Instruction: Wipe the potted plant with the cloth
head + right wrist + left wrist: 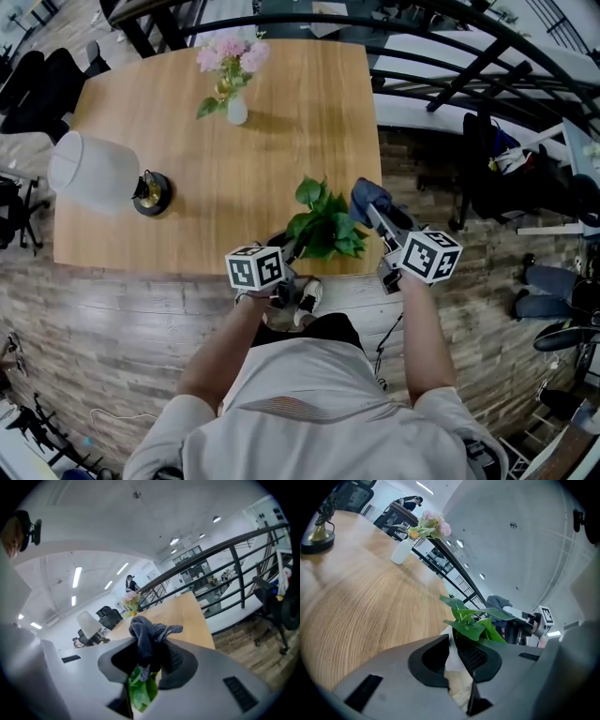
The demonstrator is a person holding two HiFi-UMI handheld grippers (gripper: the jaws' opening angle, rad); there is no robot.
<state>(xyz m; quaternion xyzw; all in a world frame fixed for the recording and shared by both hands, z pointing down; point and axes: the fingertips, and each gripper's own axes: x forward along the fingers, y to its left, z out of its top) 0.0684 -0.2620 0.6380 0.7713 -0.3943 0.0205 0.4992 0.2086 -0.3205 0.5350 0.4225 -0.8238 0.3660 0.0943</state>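
Note:
The potted plant point(324, 223) with broad green leaves stands at the front edge of the wooden table point(281, 141). My left gripper point(292, 249) reaches in from the near left, shut on the pot's pale rim point(451, 662); the leaves point(476, 623) rise just beyond its jaws. My right gripper point(371, 210) is at the plant's right side, shut on a bunched blue-grey cloth point(368, 194). In the right gripper view the cloth point(147, 637) sticks up from between the jaws, and a green leaf point(143, 690) shows below it. From the left gripper view the cloth point(500, 603) hangs behind the leaves.
A white vase of pink flowers point(234, 94) stands at the table's far side. A lamp with a white shade point(92, 171) and brass base point(151, 193) sits at the left. A black railing point(450, 56) and office chairs point(37, 89) surround the table.

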